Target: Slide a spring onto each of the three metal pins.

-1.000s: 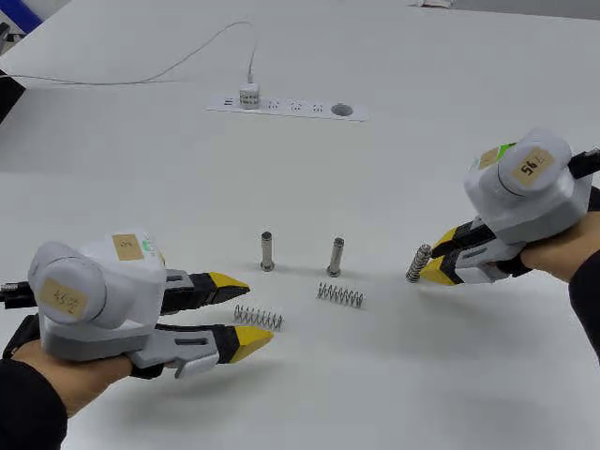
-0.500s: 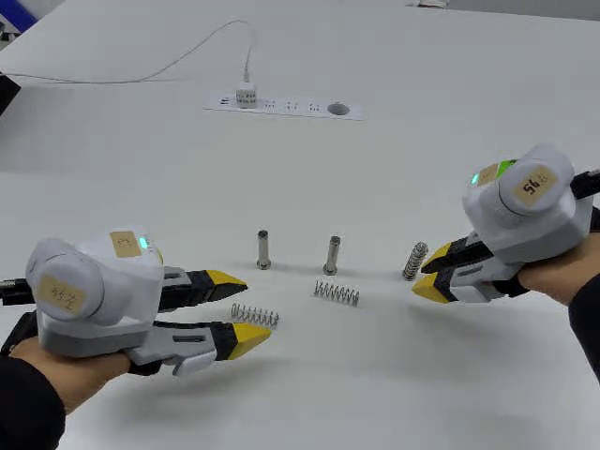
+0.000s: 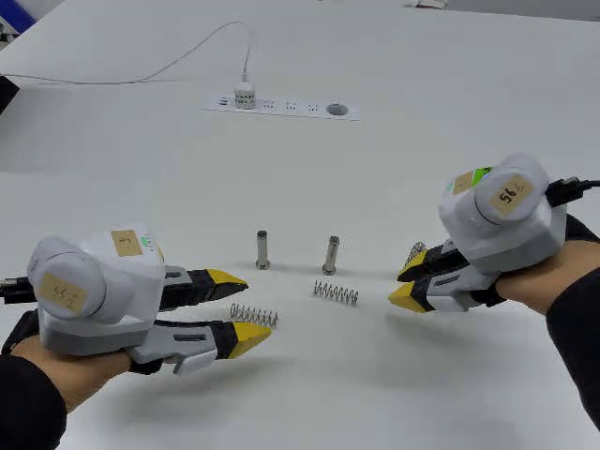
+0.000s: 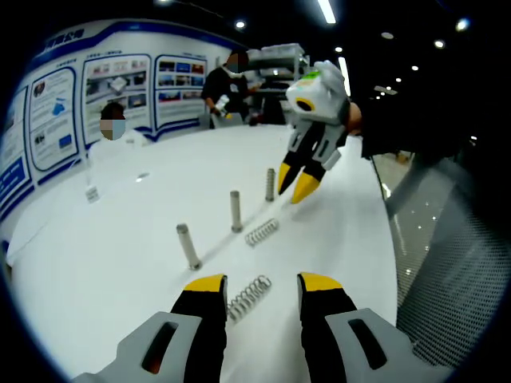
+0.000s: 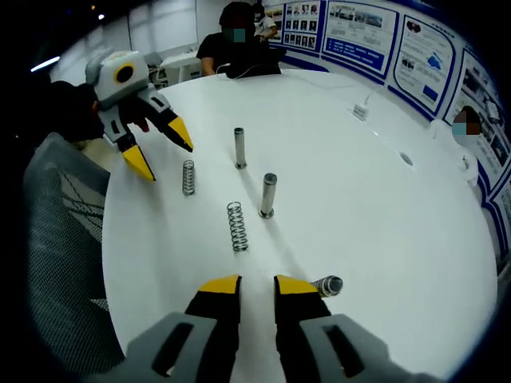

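Sprung pin (image 5: 326, 285), obscured in head view, shows beside right fingers (image 5: 297, 289).

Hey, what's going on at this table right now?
A person holds a gripper in each hand and is fitting springs onto metal pins. The third pin already carries a spring and sits just beside the open, empty right gripper. The first pin and second pin stand upright and bare, with a loose spring lying in front of them. The left gripper is open, with another spring lying on the table between its jaws.
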